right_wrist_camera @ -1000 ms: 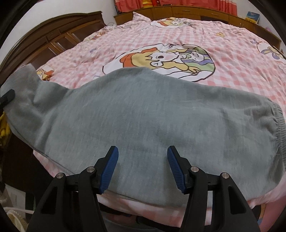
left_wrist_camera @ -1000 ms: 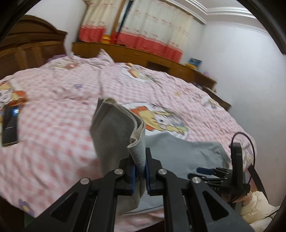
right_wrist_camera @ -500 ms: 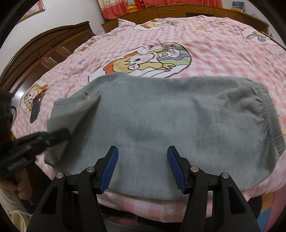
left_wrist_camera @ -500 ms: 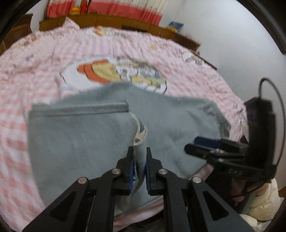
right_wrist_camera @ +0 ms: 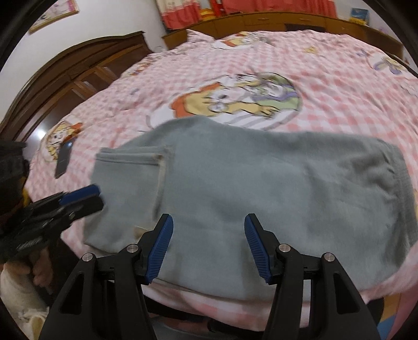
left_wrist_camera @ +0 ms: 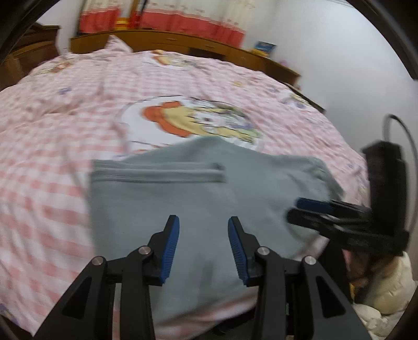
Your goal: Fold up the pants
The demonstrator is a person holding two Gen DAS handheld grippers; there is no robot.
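Nearest the left wrist camera, the left gripper (left_wrist_camera: 203, 232) had its two blue-padded jaws parted and opening, with nothing pinched between them; only the grey cloth lay below the gap. In the right wrist view that same gripper (right_wrist_camera: 90, 197) showed at the left edge, just off the folded end of the garment. The right gripper (right_wrist_camera: 208, 235) held its two jaws spread wide and empty, hovering over the near edge of the cloth.

One pair of grey pants (right_wrist_camera: 261, 188) lay directly ahead of both claws, flat on the bed and folded over at the left end, where one hem band (right_wrist_camera: 128, 158) ran across the upper layer. The ribbed waistband (right_wrist_camera: 403, 188) sat at the far right of the right claw. From the left wrist the pants (left_wrist_camera: 203, 193) filled the space just past the fingertips, and the right gripper (left_wrist_camera: 313, 211) reached in from the right over the cloth.

Beyond the pants spread one pink checked bedcover (right_wrist_camera: 339, 86), with one large round cartoon print (right_wrist_camera: 235, 102) just behind the garment. One dark phone (right_wrist_camera: 63, 158) lay on the cover, left of the pants and beyond the left claw.

Farthest off stood one long wooden cabinet (left_wrist_camera: 209, 49) under red-hemmed curtains (left_wrist_camera: 183, 21), and one dark wooden wardrobe (right_wrist_camera: 65, 75) at the left.
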